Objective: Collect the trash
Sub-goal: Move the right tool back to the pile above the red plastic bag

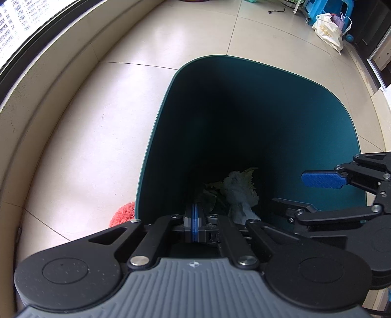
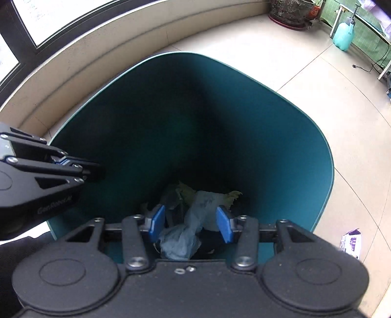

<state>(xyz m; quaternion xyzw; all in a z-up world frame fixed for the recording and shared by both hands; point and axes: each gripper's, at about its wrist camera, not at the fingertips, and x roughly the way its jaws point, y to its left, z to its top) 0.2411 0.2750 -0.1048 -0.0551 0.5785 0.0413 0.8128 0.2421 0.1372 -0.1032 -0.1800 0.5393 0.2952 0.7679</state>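
Teal plastic fills both views: a tall bin (image 2: 281,151) stands on the pale tiled floor (image 1: 97,117), and both grippers point steeply down into its mouth. At the bottom of the bin lies the trash: a crumpled pale-blue plastic bag (image 2: 185,232) on top of some yellow-green leaves (image 2: 229,197), with darker scraps around them that are too dim to name.

Over the bin the right gripper (image 2: 191,226) has its jaws standing partly open, the blue pads well apart. The bag shows in the gap between them, but neither pad presses on it; it looks to lie below, loose among the rest.

At the bin's left side, the left gripper (image 1: 194,223) has its jaws fully closed, blue pads flat against each other with nothing between them. Its tips hang just inside the near rim, above the leaves.

A low beige ledge curves along the wall under a dark-framed window. Near the bin's left foot, an orange-red fluffy thing (image 1: 123,214) rests on the floor. A white shopping bag (image 1: 328,30) sits far back, a potted plant (image 2: 290,11) and a mint spray bottle (image 2: 344,36) in the corner, and a small purple-and-white packet (image 2: 350,243) just right of the bin
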